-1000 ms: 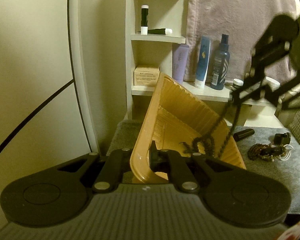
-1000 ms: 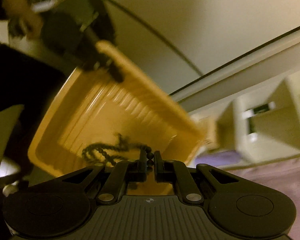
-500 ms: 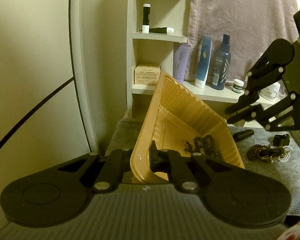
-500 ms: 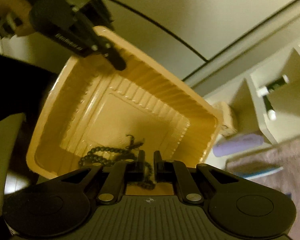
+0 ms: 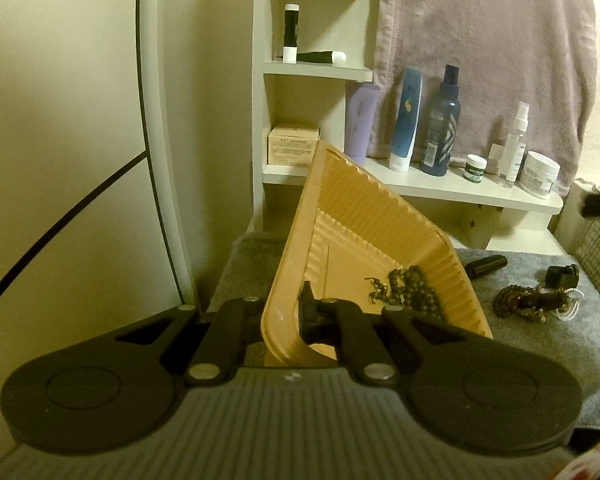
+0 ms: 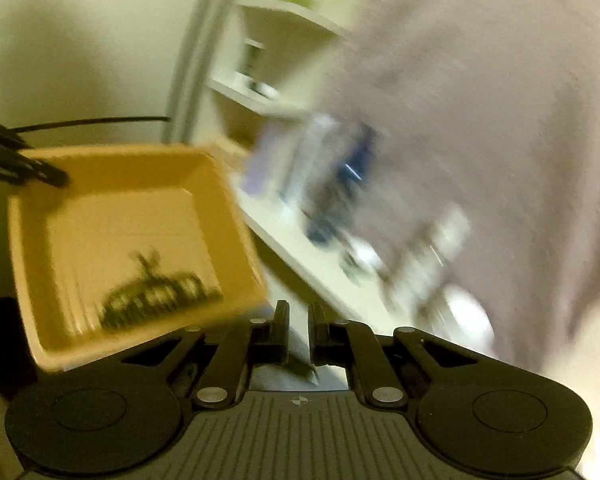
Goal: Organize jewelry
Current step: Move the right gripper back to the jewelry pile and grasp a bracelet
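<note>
My left gripper (image 5: pixel 290 316) pinched the rim of a tilted, ribbed tan plastic tray (image 5: pixel 364 216), a dark beaded necklace (image 5: pixel 410 290) heaped in its low corner. My right gripper (image 6: pixel 298 330) was pressed nearly together, empty, beside the tray.

The right wrist view is smeared, so the dark bead string (image 6: pixel 156 300) looks fuzzy. The bottles on the white shelf (image 6: pixel 300 256) are too blurry to tell apart.

Tray (image 5: pixel 352 220) stands tilted on the mat (image 5: pixel 540 344), its near rim between the left gripper's (image 5: pixel 296 320) fingers. Beads (image 5: pixel 412 292) lie in its low corner. More beads (image 5: pixel 528 304) lie on the mat, right. Shelf (image 5: pixel 440 188) with bottles (image 5: pixel 440 120) behind.
</note>
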